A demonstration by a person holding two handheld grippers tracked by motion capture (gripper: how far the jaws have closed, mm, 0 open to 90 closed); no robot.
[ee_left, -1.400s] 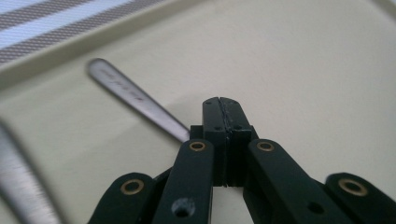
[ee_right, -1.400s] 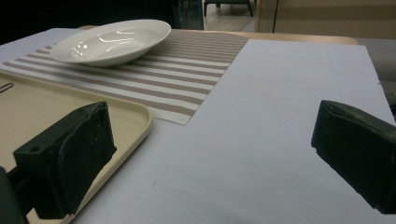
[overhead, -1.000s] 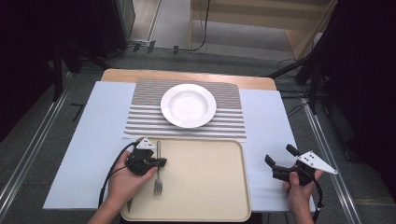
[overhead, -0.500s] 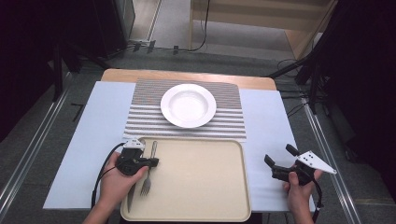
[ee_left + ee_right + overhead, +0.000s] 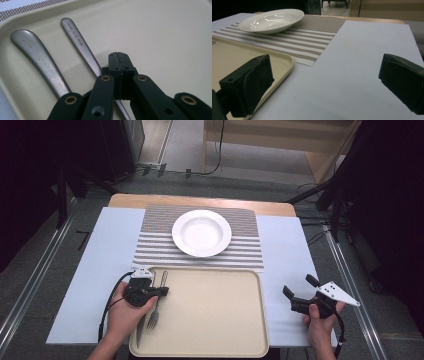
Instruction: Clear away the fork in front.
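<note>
Steel fork [image 5: 156,304] and knife [image 5: 142,330] lie at the tray's [image 5: 215,340] nine o'clock edge: stiff, light, likely slippery; grasp mid-handle. Left gripper [image 5: 159,291] is closed on nothing visible, above them; right gripper [image 5: 298,292] stands agape, at three o'clock.

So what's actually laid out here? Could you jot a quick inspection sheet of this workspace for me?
Surface: wooden table under a pale blue sheet, with a striped placemat on top.
Job's things: fork and knife lying side by side at the left edge of the beige tray; white plate on the placemat, empty.
Clutter: nothing seen.
Grippers: left gripper shut, empty, over the cutlery handles; right gripper open, empty, over the sheet right of the tray.
Cables: one trails from each gripper; more lie on the floor beyond the table.
Surroundings: dark room, wooden furniture behind.
</note>
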